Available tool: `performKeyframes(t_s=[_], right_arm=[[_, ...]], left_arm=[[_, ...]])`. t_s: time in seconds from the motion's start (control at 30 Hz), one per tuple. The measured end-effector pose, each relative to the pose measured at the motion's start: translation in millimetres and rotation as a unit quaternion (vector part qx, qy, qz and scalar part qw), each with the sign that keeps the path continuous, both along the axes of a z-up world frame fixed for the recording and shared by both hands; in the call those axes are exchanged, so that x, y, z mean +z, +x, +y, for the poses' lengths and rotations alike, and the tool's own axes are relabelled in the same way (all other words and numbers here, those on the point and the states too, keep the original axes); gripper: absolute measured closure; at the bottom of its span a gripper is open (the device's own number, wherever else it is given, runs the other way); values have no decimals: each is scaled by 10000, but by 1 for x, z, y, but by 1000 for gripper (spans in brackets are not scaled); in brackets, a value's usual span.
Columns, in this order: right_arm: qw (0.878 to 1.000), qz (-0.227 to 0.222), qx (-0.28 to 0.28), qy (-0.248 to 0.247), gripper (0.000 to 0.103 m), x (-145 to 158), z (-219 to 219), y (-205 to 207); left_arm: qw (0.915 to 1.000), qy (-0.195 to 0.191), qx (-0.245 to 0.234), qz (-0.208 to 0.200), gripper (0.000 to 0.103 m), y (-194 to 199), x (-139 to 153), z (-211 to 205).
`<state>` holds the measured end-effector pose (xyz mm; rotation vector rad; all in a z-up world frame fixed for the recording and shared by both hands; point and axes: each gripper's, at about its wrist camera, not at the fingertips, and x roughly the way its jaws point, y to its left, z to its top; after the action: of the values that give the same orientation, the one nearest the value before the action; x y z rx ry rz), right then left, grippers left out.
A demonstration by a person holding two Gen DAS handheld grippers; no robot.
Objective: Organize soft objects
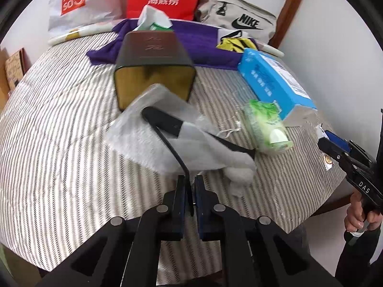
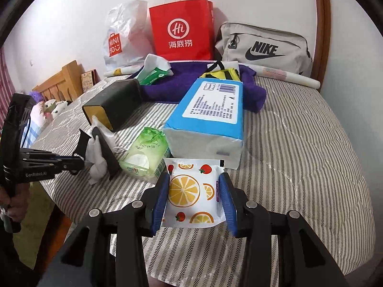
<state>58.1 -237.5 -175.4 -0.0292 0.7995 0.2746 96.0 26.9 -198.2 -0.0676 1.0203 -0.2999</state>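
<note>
My left gripper (image 1: 190, 179) is shut on the thin edge of a bent black panel (image 1: 165, 122) that has white tissue sheets (image 1: 153, 141) draped over it. Just beyond it a black tissue box (image 1: 153, 71) lies on its side, its gold-lined opening facing me. My right gripper (image 2: 194, 175) is shut on a white pack printed with orange slices and strawberries (image 2: 191, 191), held just above the striped bedcover (image 2: 299, 155). A small green tissue pack (image 2: 146, 153) and a large blue tissue pack (image 2: 210, 114) lie just ahead of it. The left gripper (image 2: 80, 161) also shows at the left.
A purple cloth (image 2: 172, 83), an opened green tissue pack (image 2: 155, 71) and a yellow-black item (image 2: 222, 73) lie further back. A white Miniso bag (image 2: 124, 40), a red paper bag (image 2: 182, 31) and a grey Nike bag (image 2: 263, 47) stand along the wall. The bed edge runs close below both grippers.
</note>
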Motion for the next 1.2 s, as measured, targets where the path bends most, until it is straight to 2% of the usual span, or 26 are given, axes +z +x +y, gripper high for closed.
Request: performKeyframes(t_s=[0.1,0.37,0.5,0.57,0.67,0.73,0.77,1.0,1.1,1.2], right_arm=[[10000,33,-3,0,61,-2,0,1],[9999,108,63,-53,60,-5,6,3],[9999,136,19,-53,60,-6,3,4],[9999,153,-11,-35,60,-6,2,4],[9999,166,-16,-22,60,-7,1,5],[9999,164,-25,-3,60,-6,2,5],[9999,154,-20,10,60,-5,1,5],[10000,-72,2,-68,60,15,0,3],[9998,-186,-13,-62,60,27,-3,4],[9995,-301,8,-34,60,40,-4,8]], left_arm=[[9999,155,-41,-21,95,-2,-1,2],[10000,-27,-73,-15,96,-2,8,10],[9995,294,114,45,95,-3,3,23],[9998,167,100,51,95,-6,3,28],[9997,230,38,22,95,-4,2,24],[9997,167,20,175,95,3,-4,21],[9998,148,42,95,95,4,-4,21],[9996,198,177,-46,98,9,1,20],[9996,112,179,-174,98,4,16,24],[9990,189,234,-340,98,2,33,28]])
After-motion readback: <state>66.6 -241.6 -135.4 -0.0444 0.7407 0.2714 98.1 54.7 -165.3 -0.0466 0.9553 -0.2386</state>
